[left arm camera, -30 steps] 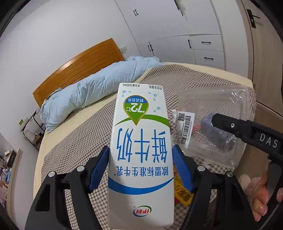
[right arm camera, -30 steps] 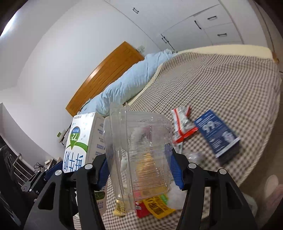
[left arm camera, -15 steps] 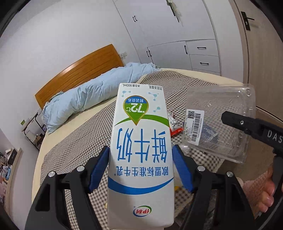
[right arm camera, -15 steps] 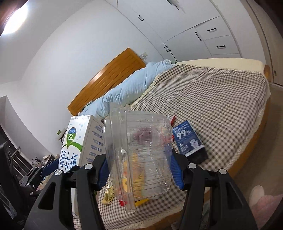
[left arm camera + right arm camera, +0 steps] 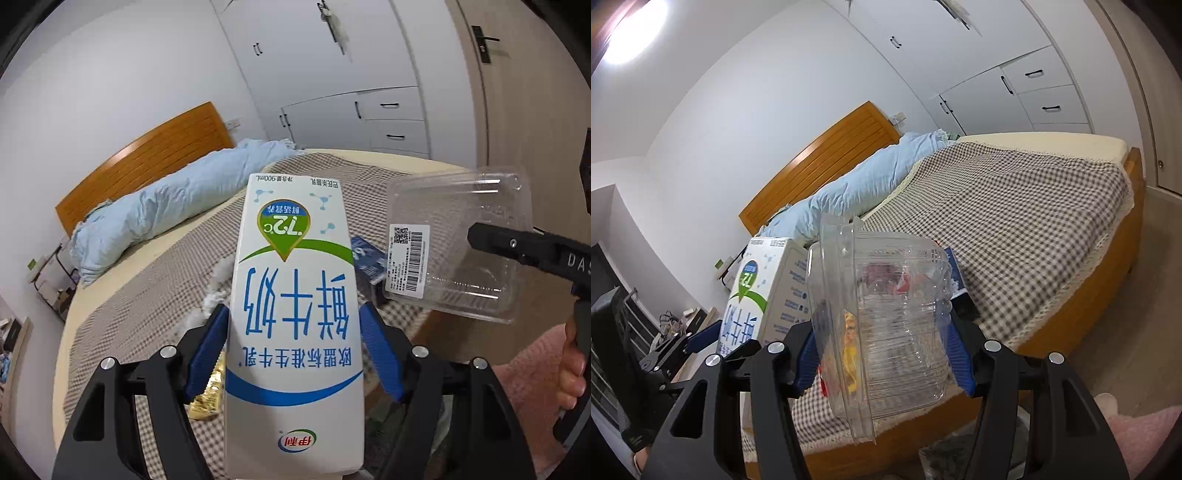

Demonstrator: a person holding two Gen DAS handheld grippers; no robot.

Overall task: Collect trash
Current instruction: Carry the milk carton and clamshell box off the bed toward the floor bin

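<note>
Left gripper (image 5: 293, 349) clamping white milk carton (image 5: 293, 314), green-blue print, upside down

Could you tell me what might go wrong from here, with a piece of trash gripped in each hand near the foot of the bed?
1. The clear plastic clamshell is thin; the right gripper could crush it or let it slip out.
2. The milk carton is clamped only near its lower part by the left gripper, so it might tip or slide.
3. The dark blue packet and gold wrapper lie on the checked blanket and could be forgotten.
</note>
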